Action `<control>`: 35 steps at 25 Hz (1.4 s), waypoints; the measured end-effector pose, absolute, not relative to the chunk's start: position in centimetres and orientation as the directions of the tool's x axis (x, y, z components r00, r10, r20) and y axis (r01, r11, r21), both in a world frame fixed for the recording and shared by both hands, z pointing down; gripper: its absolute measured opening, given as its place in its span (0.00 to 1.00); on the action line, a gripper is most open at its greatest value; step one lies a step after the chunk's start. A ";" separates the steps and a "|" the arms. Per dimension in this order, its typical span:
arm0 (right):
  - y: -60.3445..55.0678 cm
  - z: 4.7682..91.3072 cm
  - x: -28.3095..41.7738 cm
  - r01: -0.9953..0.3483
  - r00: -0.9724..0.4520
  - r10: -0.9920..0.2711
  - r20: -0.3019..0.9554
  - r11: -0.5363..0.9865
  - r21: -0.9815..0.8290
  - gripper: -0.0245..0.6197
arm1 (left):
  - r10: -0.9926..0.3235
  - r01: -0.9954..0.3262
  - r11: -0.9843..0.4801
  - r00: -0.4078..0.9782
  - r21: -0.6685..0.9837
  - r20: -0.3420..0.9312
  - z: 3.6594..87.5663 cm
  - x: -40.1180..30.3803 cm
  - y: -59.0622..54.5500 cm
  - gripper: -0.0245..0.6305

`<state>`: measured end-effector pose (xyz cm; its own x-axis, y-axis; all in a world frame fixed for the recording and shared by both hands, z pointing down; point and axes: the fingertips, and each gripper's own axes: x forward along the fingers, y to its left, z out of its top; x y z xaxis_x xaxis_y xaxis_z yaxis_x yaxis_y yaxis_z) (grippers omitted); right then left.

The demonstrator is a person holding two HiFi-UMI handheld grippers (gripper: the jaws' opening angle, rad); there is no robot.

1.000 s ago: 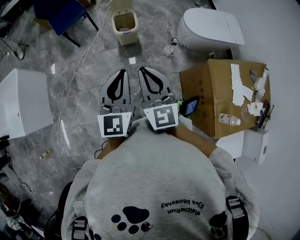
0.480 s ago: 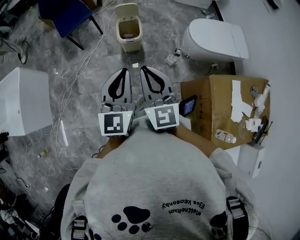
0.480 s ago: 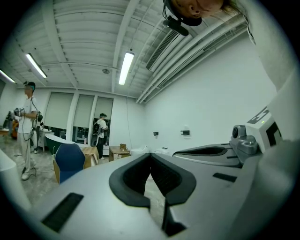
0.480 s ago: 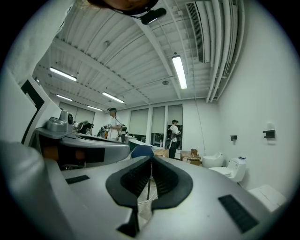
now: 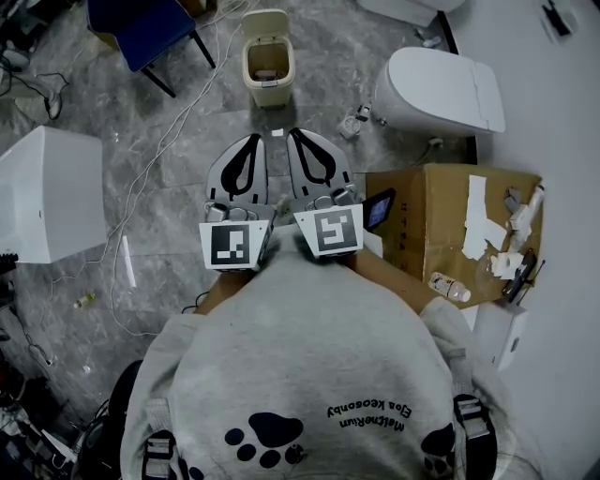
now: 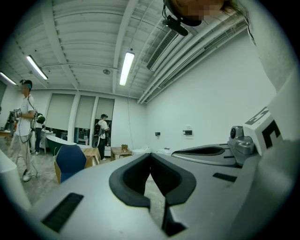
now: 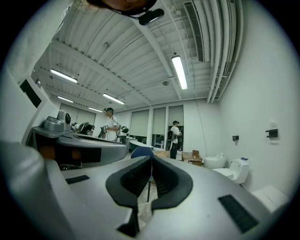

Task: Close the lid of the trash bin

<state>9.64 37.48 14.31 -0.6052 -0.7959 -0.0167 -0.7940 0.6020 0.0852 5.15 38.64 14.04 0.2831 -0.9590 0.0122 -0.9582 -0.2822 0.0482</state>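
Grey left gripper (image 5: 252, 140), right gripper (image 5: 299, 134) — level, abreast (both closed)

The person is wearing a grey sweatshirt (image 5: 309, 347) bearing a black paw print (image 5: 272, 433) and black lettering, with black straps (image 5: 473, 427) at the shoulders. The left gripper (image 5: 251, 141) and right gripper (image 5: 298, 135) are showing pale grey shells edged with black pads. Behind the jaws, the left cube (image 5: 232, 246) and right cube (image 5: 330, 231) are carrying black-and-white square markers.

Trash bin (image 5: 268, 58) on the floor ahead of me. Chair (image 5: 141, 23) just left of it, toilet (image 5: 441, 89) to its right. Cardboard box (image 5: 441, 220) right of the bin and nearer me, bottle (image 5: 450, 286) on top. Cabinet (image 5: 47, 192) well left. Left gripper (image 5: 251, 141) and right gripper (image 5: 302, 134) side by side between bin and me.
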 end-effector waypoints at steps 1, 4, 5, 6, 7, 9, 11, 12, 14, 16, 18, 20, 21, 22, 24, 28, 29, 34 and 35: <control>37.4 14.3 9.6 -0.792 -0.608 -0.794 -0.015 0.604 0.091 0.09 | -0.959 -0.958 -0.282 0.283 0.050 0.011 14.0 5.2 38.5 0.07; 37.0 14.4 9.5 -0.787 -0.611 -0.791 -0.006 0.608 0.105 0.09 | -0.958 -0.956 -0.287 0.288 0.058 0.011 14.0 5.3 38.1 0.07; 36.7 14.3 9.5 -0.789 -0.610 -0.793 -0.008 0.606 0.103 0.09 | -0.957 -0.956 -0.288 0.289 0.059 0.007 13.9 5.3 37.9 0.07; 36.4 14.3 9.5 -0.791 -0.607 -0.795 -0.011 0.603 0.101 0.09 | -0.957 -0.955 -0.290 0.291 0.058 0.002 13.8 5.3 37.7 0.07; 36.1 14.3 9.5 -0.794 -0.604 -0.797 -0.011 0.600 0.099 0.09 | -0.956 -0.955 -0.292 0.292 0.054 -0.002 13.8 5.3 37.4 0.07; 35.5 14.4 9.5 -0.798 -0.598 -0.801 -0.010 0.595 0.097 0.09 | -0.954 -0.953 -0.300 0.300 0.044 -0.003 13.8 5.2 36.8 0.07; 34.9 14.5 9.4 -0.799 -0.597 -0.802 -0.011 0.593 0.103 0.09 | -0.952 -0.951 -0.304 0.305 0.049 0.001 13.9 5.2 36.1 0.07; 34.5 14.5 9.3 -0.799 -0.596 -0.803 -0.013 0.592 0.106 0.09 | -0.952 -0.951 -0.305 0.306 0.053 0.004 14.0 5.1 35.7 0.07; 33.7 14.4 9.1 -0.802 -0.592 -0.806 -0.018 0.587 0.107 0.09 | -0.951 -0.950 -0.308 0.309 0.054 0.006 14.1 4.8 34.9 0.07; 32.7 14.6 9.0 -0.803 -0.591 -0.807 -0.015 0.586 0.112 0.09 | -0.950 -0.949 -0.312 0.313 0.051 0.007 14.3 4.7 33.9 0.07; 31.4 14.9 8.7 -0.801 -0.592 -0.806 -0.010 0.587 0.116 0.09 | -0.950 -0.949 -0.311 0.312 0.057 0.006 14.5 4.4 32.6 0.07; 29.7 15.1 8.1 -0.802 -0.592 -0.806 -0.008 0.588 0.109 0.09 | -0.951 -0.950 -0.309 0.310 0.056 0.018 14.9 3.8 30.9 0.07; 28.8 15.3 7.8 -0.802 -0.592 -0.806 -0.005 0.588 0.106 0.09 | -0.950 -0.950 -0.309 0.311 0.048 0.038 15.3 3.4 30.0 0.07; 27.8 15.5 7.5 -0.802 -0.592 -0.806 0.000 0.588 0.104 0.09 | -0.948 -0.950 -0.309 0.311 0.040 0.059 15.7 3.0 29.0 0.07; 25.8 15.9 7.1 -0.806 -0.586 -0.810 0.013 0.584 0.093 0.09 | -0.948 -0.949 -0.311 0.314 0.055 0.052 15.7 2.5 26.8 0.07; 21.8 16.3 6.0 -0.815 -0.574 -0.818 0.030 0.575 0.073 0.09 | -0.947 -0.947 -0.314 0.317 0.068 0.049 16.9 1.3 23.0 0.07; 20.8 16.4 5.7 -0.817 -0.571 -0.820 0.033 0.572 0.072 0.09 | -0.946 -0.947 -0.316 0.319 0.058 0.056 18.0 0.8 22.2 0.07; 16.0 16.5 4.5 -0.838 -0.541 -0.839 0.048 0.543 0.056 0.09 | -0.934 -0.936 -0.349 0.351 0.043 0.059 18.7 -0.6 17.8 0.07; 15.2 16.4 4.3 -0.841 -0.536 -0.842 0.049 0.539 0.057 0.09 | -0.935 -0.937 -0.345 0.348 0.057 0.072 18.9 -0.9 17.0 0.07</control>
<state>4.29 15.19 16.41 -0.5365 -0.8425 0.0492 -0.8406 0.5386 0.0574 -0.92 17.01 18.94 0.3482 -0.9347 0.0721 -0.9370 -0.3446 0.0571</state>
